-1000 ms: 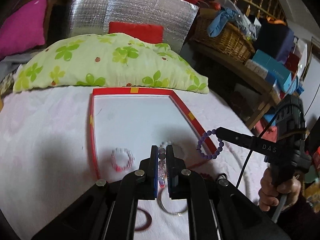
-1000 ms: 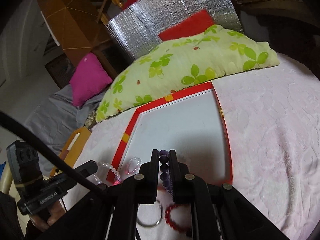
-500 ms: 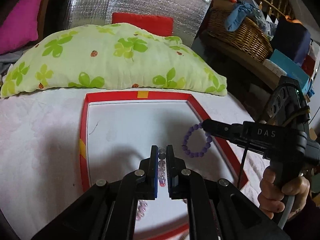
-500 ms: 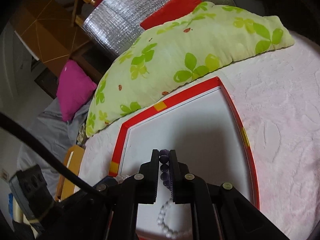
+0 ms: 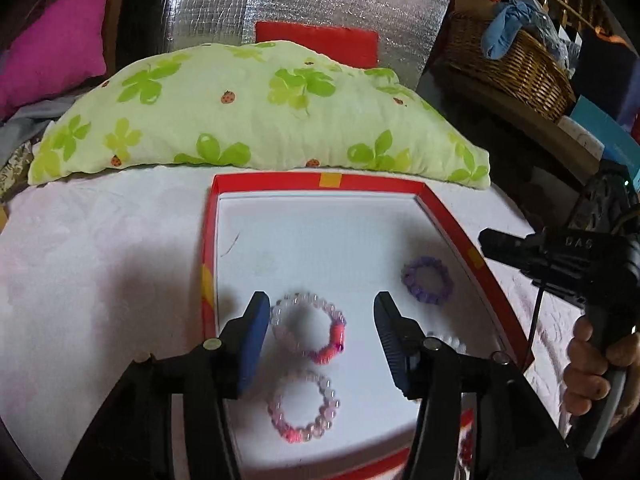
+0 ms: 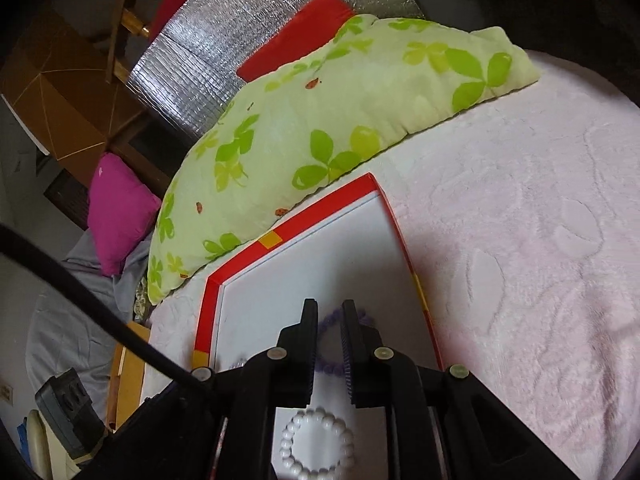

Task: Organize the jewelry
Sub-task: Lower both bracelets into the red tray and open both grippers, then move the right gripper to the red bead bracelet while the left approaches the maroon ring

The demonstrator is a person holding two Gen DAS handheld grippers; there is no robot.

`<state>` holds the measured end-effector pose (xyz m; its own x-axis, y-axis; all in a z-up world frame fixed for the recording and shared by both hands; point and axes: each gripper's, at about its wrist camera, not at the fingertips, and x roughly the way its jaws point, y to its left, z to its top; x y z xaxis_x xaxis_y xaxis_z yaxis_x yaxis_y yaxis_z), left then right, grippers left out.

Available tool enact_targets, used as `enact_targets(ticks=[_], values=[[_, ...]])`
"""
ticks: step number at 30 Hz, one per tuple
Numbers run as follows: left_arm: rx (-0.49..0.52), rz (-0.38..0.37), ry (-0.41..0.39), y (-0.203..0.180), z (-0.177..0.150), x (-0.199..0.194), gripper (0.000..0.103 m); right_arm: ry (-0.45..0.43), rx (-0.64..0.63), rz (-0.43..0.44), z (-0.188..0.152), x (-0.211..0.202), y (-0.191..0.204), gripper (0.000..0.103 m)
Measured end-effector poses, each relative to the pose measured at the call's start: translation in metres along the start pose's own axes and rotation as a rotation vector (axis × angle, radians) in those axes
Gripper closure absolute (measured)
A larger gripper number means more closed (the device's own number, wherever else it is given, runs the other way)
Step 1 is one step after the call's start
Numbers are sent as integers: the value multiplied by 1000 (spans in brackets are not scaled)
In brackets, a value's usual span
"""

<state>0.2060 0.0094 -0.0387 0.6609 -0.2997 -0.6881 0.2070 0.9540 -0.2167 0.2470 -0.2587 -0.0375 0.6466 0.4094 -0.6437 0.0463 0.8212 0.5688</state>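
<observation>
Bracelets lie in the shallow red-rimmed cardboard tray with a white floor (image 5: 448,216), which sits on the pale pink bedspread (image 5: 100,280).

Left wrist view: the left gripper (image 5: 322,304) has just been opening and stands spread. One pink-and-clear beaded bracelet (image 5: 308,330) lies loose on the tray floor between its fingers, not pinched. A second pink-and-clear beaded bracelet (image 5: 302,408) lies just below, seemingly touching the first. If the claw sinks or drags back low, a pad could hook a bracelet and pull both out of place. Leaning on the rim could tip the tray on the soft bedding. Counted here: two pink-and-clear bracelets, one purple beaded bracelet (image 5: 427,280) and one white pearl-bead bracelet (image 5: 448,340), partly hidden. The right gripper (image 5: 485,241) hovers beside the far rim, apart from the purple one.

Right wrist view: its jaws stand narrowly parted, pinching nothing. The purple bracelet lies under them, so a careless squeeze could catch it. Counted: one purple, one white, one tray.
</observation>
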Motion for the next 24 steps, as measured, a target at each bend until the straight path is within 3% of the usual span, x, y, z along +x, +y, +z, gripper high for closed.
enact_targets(ticks=[5,7,9,15,21,24], values=[[59,99,18,-5,-10,-11,40,16,-82,-74,-14,-13,9,88],[70,123,9,-4,-14,-20,38,34,-98,-78,-19,-15,8,69],[75,145,2,-3,-17,-26,37,36,-95,-77,-23,-18,6,59],[43,221,7,15,-25,-41,37,5,-72,-90,-26,-36,-9,60],[-72,215,9,45,-34,-58,37,-2,50,-82,-25,-52,-47,60],[-112,206,40,52,-41,-57,37,32,72,-68,-29,-49,-55,68]])
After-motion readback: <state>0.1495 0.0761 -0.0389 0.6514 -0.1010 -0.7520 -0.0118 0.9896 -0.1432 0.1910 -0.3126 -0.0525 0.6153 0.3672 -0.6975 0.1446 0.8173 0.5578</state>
